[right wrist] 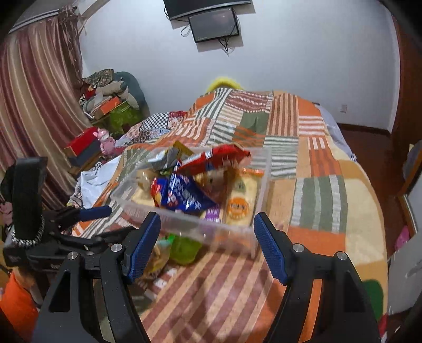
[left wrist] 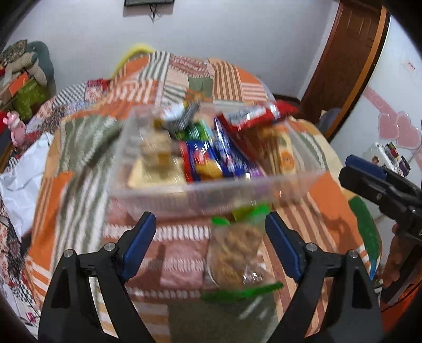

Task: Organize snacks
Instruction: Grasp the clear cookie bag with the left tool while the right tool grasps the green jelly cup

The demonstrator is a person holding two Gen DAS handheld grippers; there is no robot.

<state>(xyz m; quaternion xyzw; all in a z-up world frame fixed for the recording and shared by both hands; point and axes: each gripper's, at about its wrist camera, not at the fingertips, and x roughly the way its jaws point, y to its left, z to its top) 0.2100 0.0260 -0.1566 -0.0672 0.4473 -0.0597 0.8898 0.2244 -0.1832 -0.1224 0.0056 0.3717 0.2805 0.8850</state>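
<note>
- Your left gripper (left wrist: 211, 237) hangs over the near edge of the bed (left wrist: 79, 147), jaws spread wide and gripping nothing, pointed at the clear bin (left wrist: 211, 184).
- Between those jaws, below them on the quilt, lies a clear snack bag (left wrist: 234, 253) with green ends, just short of the bin's near wall; whether it touches the wall is lost to blur.
- Your right gripper (right wrist: 207, 242) is level with the bin's near wall, jaws likewise wide and empty; in the left view it juts in from the right edge, well apart from the bin.
- In the right view, your left gripper shows at the left edge, with a patch of orange below it.
- The bin sits mid-bed on the patchwork quilt, heaped with snacks: a red packet (right wrist: 213, 158) on top, a blue packet (right wrist: 182, 195) with white lettering below it, a pale packet (right wrist: 241, 200) carrying a round orange label at the right side.
- No brand or wording can be read; motion blur smears every label in both views.
- The lower packets in the bin are partly hidden under the upper ones, and the right gripper's left finger (right wrist: 142, 250) covers part of the snack bag.
- A dark screen (right wrist: 215, 25) hangs on the far wall, its top cut off.
</note>
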